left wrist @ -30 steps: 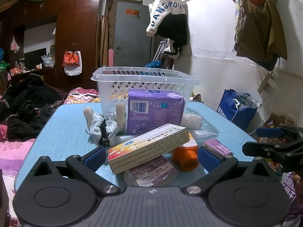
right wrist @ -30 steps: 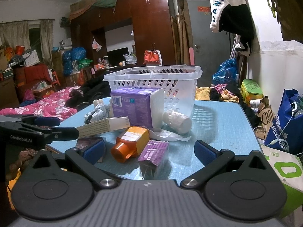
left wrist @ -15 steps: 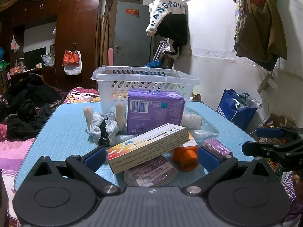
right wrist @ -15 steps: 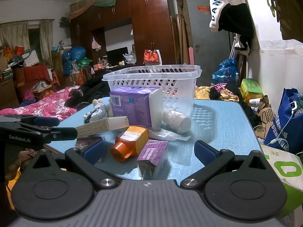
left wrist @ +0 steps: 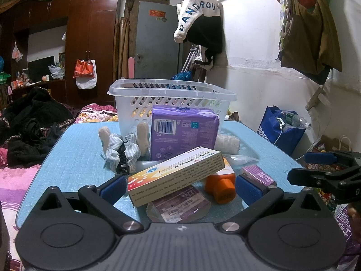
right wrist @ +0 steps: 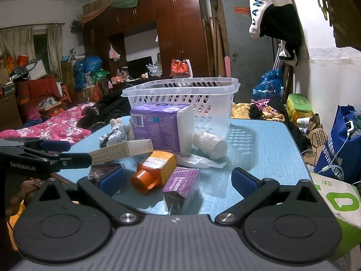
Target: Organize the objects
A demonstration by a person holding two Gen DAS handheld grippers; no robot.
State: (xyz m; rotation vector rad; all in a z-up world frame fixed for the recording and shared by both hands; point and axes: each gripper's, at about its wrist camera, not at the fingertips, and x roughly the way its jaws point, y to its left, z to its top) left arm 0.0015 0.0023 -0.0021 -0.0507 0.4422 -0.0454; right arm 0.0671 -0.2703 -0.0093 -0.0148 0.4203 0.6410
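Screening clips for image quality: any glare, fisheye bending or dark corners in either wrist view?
Left wrist view: glare spots on the wardrobe doors, walls bowed by the fisheye, black corners; the yellow-and-white box is sharp. Right wrist view: same dark corners and bending; the basket throws a patterned shadow on the blue table; nothing is badly blurred.

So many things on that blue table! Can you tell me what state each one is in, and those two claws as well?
White slotted plastic basket: upright, contents hidden.
Purple soft pack: standing, sealed.
Long white-and-yellow carton: tilted, propped on other items.
Orange capped bottle: lying down, cap on.
Small purple box: lying flat.
White roll: on its side.
Left gripper: open.
Right gripper: open.
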